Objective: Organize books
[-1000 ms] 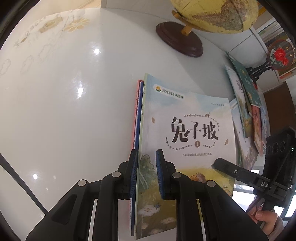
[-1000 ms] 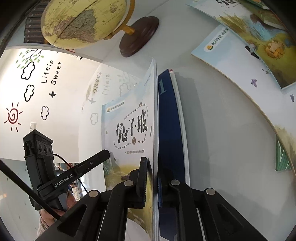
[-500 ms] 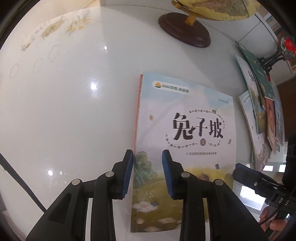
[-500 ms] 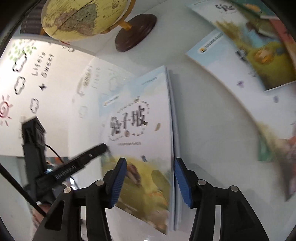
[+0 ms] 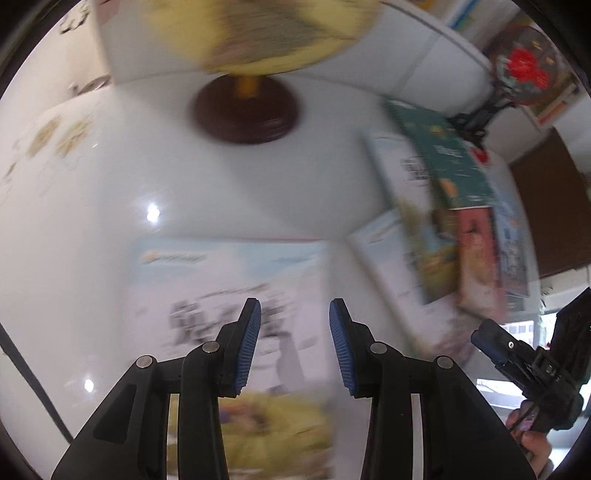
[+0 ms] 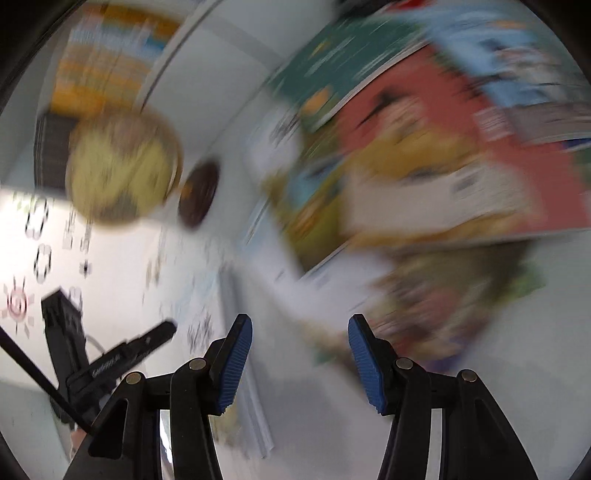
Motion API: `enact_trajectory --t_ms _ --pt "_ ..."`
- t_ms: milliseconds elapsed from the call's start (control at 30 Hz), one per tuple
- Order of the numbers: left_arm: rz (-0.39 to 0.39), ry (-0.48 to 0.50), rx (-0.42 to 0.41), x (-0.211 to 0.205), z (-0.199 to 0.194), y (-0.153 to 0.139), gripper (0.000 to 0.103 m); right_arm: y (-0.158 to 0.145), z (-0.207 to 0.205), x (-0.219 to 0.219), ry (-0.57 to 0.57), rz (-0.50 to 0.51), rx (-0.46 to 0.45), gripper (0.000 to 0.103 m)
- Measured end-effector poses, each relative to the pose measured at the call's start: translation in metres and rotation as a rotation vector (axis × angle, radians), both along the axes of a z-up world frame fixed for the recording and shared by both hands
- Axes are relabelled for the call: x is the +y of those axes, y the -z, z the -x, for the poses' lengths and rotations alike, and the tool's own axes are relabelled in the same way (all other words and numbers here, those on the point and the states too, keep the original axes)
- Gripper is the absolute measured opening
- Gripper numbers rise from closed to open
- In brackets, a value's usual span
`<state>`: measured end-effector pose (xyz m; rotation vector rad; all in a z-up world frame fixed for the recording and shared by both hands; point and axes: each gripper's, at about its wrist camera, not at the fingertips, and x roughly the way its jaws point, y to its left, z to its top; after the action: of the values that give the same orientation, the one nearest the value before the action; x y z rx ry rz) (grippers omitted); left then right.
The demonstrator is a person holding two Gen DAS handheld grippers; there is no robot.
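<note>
A pale picture book (image 5: 229, 295) with black Chinese title lies flat on the white table, on top of other thin books. My left gripper (image 5: 294, 343) is open and empty above its lower half. My right gripper (image 6: 300, 360) is open and empty; it faces a spread of loose books (image 6: 424, 166) with green, red and blue covers. The stacked book's edge (image 6: 236, 354) shows at its lower left. The same loose books (image 5: 454, 221) lie to the right in the left wrist view. Both views are motion-blurred.
A yellow globe (image 5: 236, 33) on a dark round base (image 5: 245, 110) stands at the back of the table (image 5: 92, 221); it also shows in the right wrist view (image 6: 122, 166). A red round ornament on a black stand (image 5: 524, 70) is at the far right.
Both grippers have let go of the books, opened wide and drawn back. The stack now lies flat. The right gripper has swung right toward the loose books.
</note>
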<state>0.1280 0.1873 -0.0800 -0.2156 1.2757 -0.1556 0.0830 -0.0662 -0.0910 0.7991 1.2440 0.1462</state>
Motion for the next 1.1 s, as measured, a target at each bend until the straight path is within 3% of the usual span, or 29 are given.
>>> enact_trajectory --t_ms 133,267,533,633,700,767,800,900,967,1100 --pt "0.062 0.073 -0.010 -0.053 -0.009 0.001 0.035 -0.010 0.020 -0.061 0.180 0.078 -0.053 0.053" --pt "0.085 0.150 0.013 -0.112 -0.015 0.012 0.034 -0.008 0.028 -0.104 0.256 0.130 -0.029 0.053" --pt "0.121 0.189 0.081 -0.174 -0.025 0.032 0.034 0.006 0.021 -0.132 0.269 0.180 0.002 0.053" --pt "0.134 0.175 0.102 -0.182 -0.027 0.037 0.033 0.014 0.017 -0.140 0.253 0.137 -0.008 0.056" --pt "0.107 0.183 0.092 -0.185 -0.026 0.038 0.028 0.015 0.015 -0.139 0.248 0.119 -0.020 0.063" --pt "0.068 0.208 0.067 -0.187 -0.023 0.036 0.019 0.015 0.015 -0.137 0.228 0.114 -0.043 0.063" --pt "0.059 0.210 0.052 -0.186 -0.022 0.034 0.018 0.014 0.015 -0.136 0.220 0.116 -0.051 0.060" --pt "0.033 0.198 0.019 -0.177 -0.019 0.026 0.018 0.013 0.022 -0.139 0.210 0.096 -0.082 0.017" --pt "0.039 0.196 0.018 -0.171 -0.017 0.021 0.018 0.013 0.026 -0.142 0.213 0.046 -0.095 0.012" --pt "-0.061 0.234 -0.019 -0.168 -0.007 0.012 0.018 0.005 0.024 -0.123 0.123 0.074 -0.113 0.011"
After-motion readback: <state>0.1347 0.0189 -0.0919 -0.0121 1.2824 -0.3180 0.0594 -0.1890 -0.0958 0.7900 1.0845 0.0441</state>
